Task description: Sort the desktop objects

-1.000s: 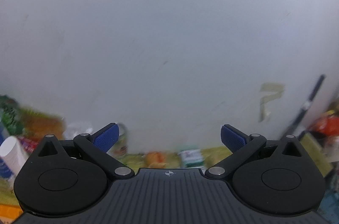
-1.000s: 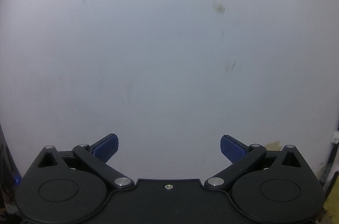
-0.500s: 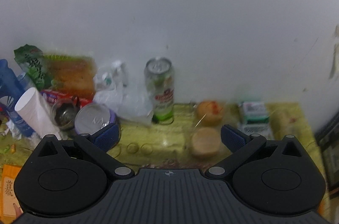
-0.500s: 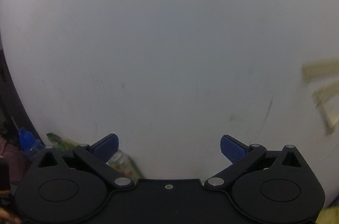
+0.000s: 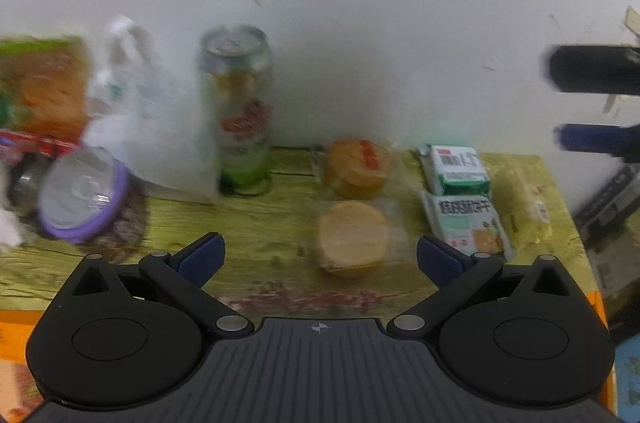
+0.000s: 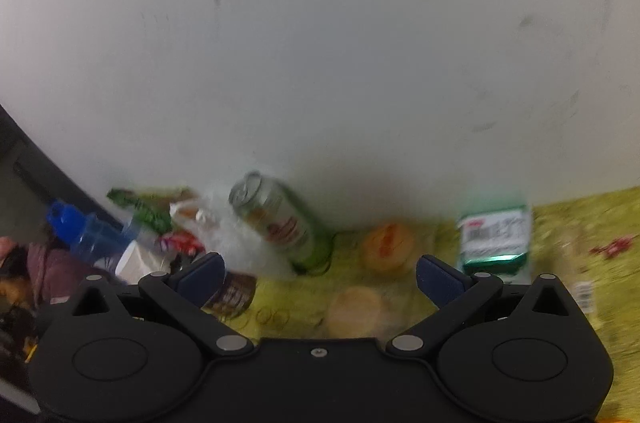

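Your left hand-held gripper (image 5: 320,255) hangs above the yellow-green surface (image 5: 256,223) with its blue pads wide apart and nothing between them. Just ahead of it, between the fingers, lies a round wrapped pastry (image 5: 352,239), and a second wrapped pastry (image 5: 358,163) with a red label sits beyond the first one, near the white wall (image 5: 360,3). Ahead and to the left stands a tall drink can (image 5: 236,107), upright, with a white plastic bag (image 5: 148,127) just beside it. Nearer to your left finger is a jar with a purple-rimmed lid (image 5: 84,195). Ahead to the right lie a green-and-white carton (image 5: 456,169) and a biscuit packet (image 5: 466,223), touching each other.

Your right hand-held gripper (image 6: 320,277) is also spread open and empty, held above the same surface. The can leans in its blurred view, ahead and slightly left.
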Motion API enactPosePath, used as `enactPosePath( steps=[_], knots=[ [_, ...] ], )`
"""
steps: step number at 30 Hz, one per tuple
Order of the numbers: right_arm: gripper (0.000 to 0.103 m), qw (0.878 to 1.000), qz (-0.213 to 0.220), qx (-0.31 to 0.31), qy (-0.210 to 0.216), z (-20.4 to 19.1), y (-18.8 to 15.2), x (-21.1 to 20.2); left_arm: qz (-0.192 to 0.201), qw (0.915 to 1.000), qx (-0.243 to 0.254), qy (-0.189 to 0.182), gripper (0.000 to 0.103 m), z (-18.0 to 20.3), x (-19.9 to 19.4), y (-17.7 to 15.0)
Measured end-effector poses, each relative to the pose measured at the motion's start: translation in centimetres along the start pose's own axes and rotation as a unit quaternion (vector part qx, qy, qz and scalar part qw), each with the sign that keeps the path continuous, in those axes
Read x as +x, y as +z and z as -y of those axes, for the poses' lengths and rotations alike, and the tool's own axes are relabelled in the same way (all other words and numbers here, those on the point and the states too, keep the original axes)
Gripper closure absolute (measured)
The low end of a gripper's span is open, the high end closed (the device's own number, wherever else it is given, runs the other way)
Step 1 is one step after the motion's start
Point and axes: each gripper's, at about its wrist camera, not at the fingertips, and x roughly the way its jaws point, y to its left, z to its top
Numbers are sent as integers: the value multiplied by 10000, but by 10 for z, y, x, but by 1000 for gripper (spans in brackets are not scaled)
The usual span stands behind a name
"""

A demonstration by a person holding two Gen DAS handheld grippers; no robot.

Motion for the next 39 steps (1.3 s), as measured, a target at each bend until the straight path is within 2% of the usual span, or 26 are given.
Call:
enactPosePath(
  steps=[2,5,8,14,20,27,29,32,37,39],
  knots=[
    [0,9996,-226,134,124,4,-2,24,-35,9998,143,-124,0,4,13,-4],
    [0,9971,-649,356,179,-1,-48,50,-110,9990,352,-245,0,8,30,-9],
    [0,9922,-1040,661,214,9,-61,88,-223,9977,485,-420,0,11,44,-14],
    [0,9864,-1479,706,-88,22,-79,129,-424,9954,507,-691,0,11,66,-19],
    [0,9827,-1680,736,-272,33,-88,142,-671,9935,538,-741,0,7,85,-23],
    [0,9780,-1895,837,-233,46,-96,153,-763,9920,715,-701,0,9,94,-27],
    [0,9774,-1928,850,-150,47,-97,157,-813,9912,812,-651,0,10,95,-27],
    [0,9771,-1983,747,-193,43,-98,162,-835,9894,986,-667,0,15,92,-26],
    [0,9762,-2071,575,-274,38,-98,165,-791,9878,1248,-482,0,22,87,-25],
    [0,9745,-2145,585,-291,37,-98,164,-744,9878,1258,-546,0,23,81,-24]
  ],
)
